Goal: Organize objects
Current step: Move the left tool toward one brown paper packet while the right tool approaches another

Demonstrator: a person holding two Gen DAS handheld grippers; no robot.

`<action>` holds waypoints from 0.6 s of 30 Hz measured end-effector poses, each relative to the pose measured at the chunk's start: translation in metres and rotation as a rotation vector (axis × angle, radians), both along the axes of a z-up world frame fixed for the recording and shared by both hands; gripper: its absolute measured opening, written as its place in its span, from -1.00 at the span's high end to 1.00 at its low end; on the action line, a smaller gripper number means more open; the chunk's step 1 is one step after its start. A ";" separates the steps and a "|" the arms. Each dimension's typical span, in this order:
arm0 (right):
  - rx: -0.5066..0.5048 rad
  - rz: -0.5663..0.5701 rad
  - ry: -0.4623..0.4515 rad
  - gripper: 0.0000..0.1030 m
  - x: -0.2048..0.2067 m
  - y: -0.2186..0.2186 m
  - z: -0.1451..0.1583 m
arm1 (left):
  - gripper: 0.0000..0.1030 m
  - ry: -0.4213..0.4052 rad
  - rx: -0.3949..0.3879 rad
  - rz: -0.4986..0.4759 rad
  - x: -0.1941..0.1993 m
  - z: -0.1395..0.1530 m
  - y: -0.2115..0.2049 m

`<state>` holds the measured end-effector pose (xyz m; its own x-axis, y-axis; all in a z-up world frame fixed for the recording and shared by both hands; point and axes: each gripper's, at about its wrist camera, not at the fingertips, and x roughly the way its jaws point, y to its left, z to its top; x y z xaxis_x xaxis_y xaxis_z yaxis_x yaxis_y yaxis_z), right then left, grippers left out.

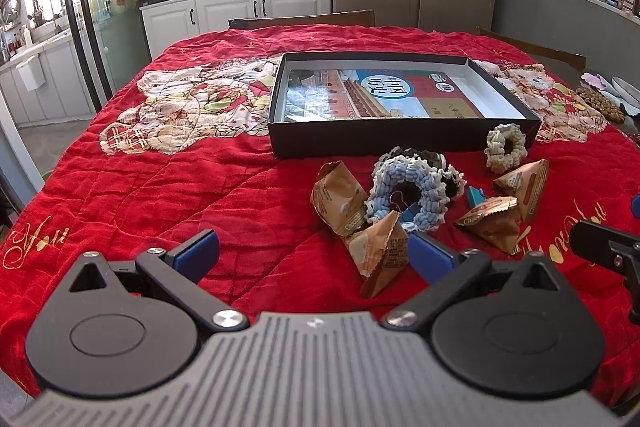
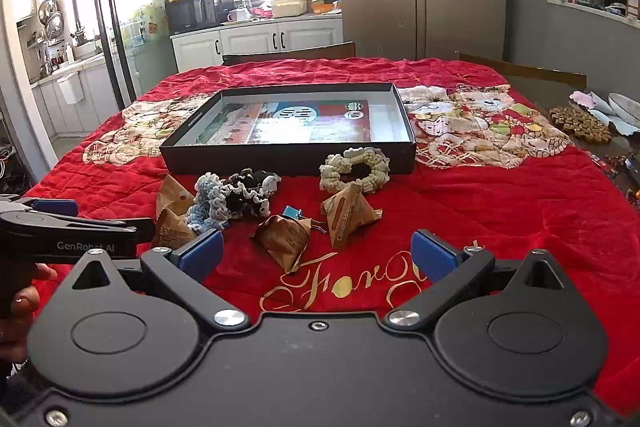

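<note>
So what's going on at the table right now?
Nothing is being held. The left gripper and right gripper both hover open over the red cloth. Scrunchies, brown snack packets and a blue binder clip lie loose in front of the open box, which holds only a book.

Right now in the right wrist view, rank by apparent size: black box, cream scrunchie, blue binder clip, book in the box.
1. black box
2. book, lying inside the box
3. cream scrunchie
4. blue binder clip, partly hidden by a brown snack packet, so its full size is unsure
</note>
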<state>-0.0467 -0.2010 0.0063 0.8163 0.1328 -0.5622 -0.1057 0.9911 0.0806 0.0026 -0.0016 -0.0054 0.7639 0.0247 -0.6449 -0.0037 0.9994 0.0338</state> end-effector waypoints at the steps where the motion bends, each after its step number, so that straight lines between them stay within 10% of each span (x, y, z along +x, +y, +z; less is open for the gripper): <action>1: 0.000 0.000 0.001 -0.95 0.000 0.000 0.000 | -1.00 0.001 0.000 0.000 0.000 0.000 0.000; 18: -0.007 0.005 0.026 -0.82 0.008 -0.001 -0.009 | -1.00 0.036 -0.012 -0.034 0.007 -0.008 -0.001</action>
